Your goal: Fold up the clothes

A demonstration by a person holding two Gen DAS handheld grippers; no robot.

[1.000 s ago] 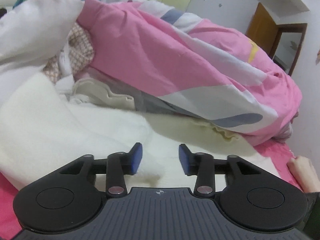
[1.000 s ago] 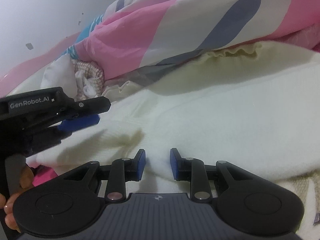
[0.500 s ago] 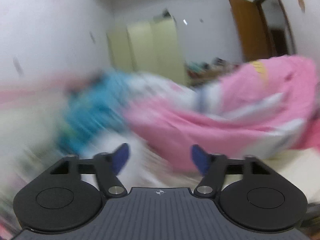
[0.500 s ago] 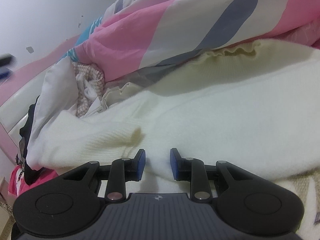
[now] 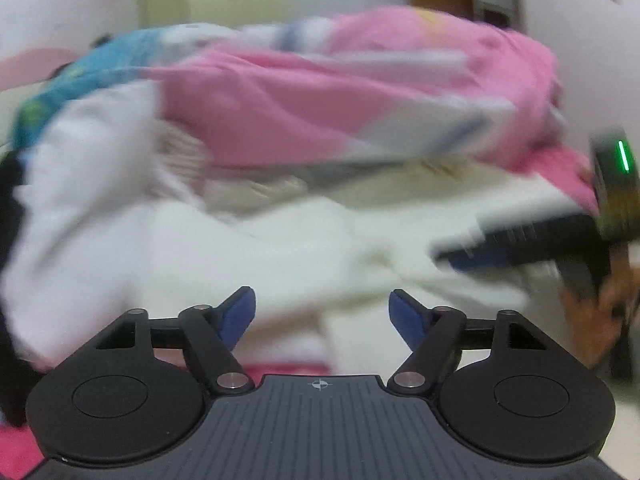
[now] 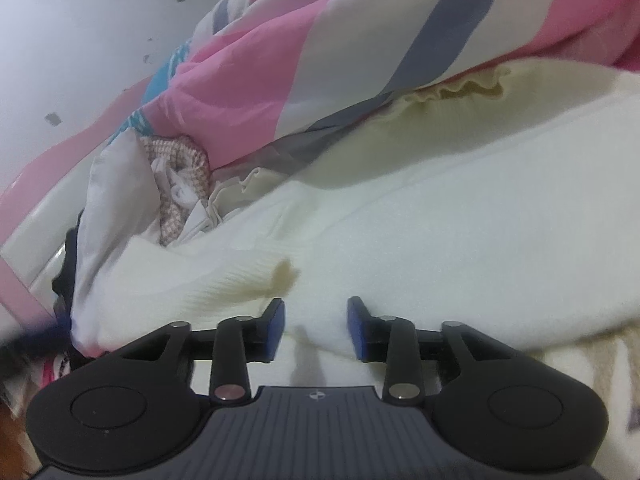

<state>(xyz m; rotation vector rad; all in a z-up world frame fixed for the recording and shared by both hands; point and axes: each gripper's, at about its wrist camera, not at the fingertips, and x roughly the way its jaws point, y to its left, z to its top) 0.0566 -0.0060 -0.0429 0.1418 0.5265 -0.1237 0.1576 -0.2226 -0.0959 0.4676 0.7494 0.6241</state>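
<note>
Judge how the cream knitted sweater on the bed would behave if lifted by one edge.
The cream sweater would probably droop limply: it lies in soft folds. Its ribbed cuff looks stretchy and thick, so likely easy to grip, not slippery.

Sweater cream-white, ribbed cuff. Quilt pink with white and grey-blue bands, turquoise patch. Crumpled cloth pink-white houndstooth. Gripper pads blue.

Soft indoor light; left wrist view motion-blurred, right sharp, fisheye-bent edges.
</note>
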